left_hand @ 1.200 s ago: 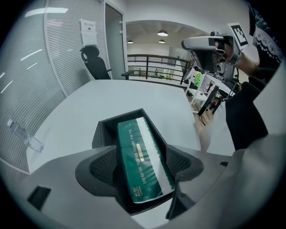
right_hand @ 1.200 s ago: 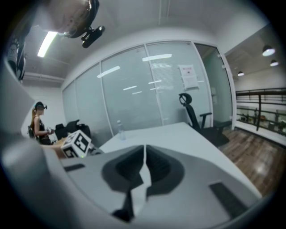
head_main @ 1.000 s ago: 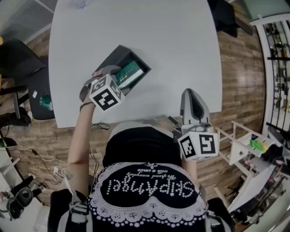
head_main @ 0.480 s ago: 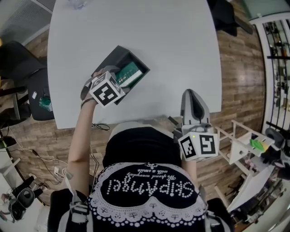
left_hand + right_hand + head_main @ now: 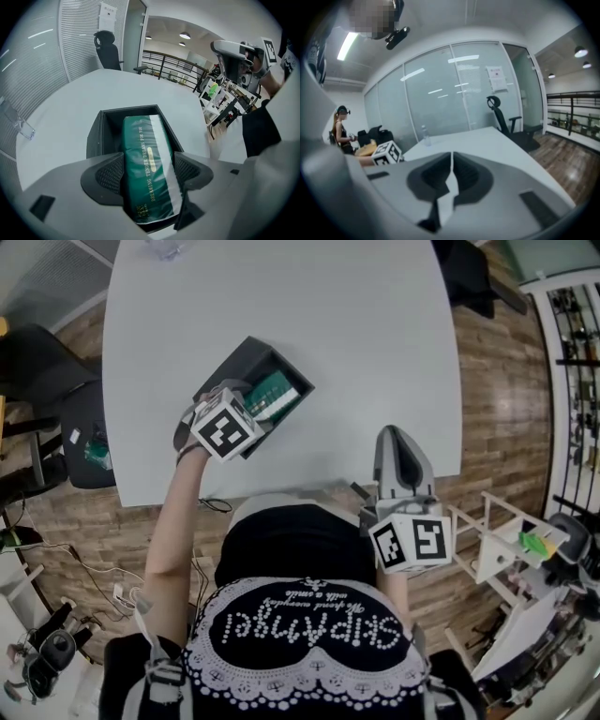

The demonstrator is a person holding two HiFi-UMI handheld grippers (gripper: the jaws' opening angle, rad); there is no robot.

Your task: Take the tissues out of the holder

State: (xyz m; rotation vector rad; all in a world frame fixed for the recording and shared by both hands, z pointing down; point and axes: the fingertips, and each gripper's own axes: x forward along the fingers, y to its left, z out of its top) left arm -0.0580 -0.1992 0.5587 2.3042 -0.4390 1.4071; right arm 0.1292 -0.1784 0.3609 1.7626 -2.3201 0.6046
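Tissues [image 5: 147,164], a green plastic-wrapped pack with a white stripe down one side and pale lettering, lie lengthwise inside the dark open-topped holder [image 5: 95,136]. In the left gripper view the pack fills the centre of the frame, its near end at the bottom edge. The left gripper [image 5: 149,176] has its jaws down over the near end of the holder and closed in on the pack, one ribbed pad against each long side. The pack sits low between the holder's walls and is not lifted clear of them.

From the head view, the holder stands turned at an angle on the white desk [image 5: 356,334], left of centre and close to the desk's near edge, with the left gripper's marker cube [image 5: 225,425] covering its lower corner.

The right gripper [image 5: 451,173] is at the lower right of the head view, off the desk's near edge and in front of the person's body, well apart from the holder. Its jaws are pressed together with nothing between them. Past them, in its own view, a clear bottle [image 5: 425,136] stands at the far end of the desk.
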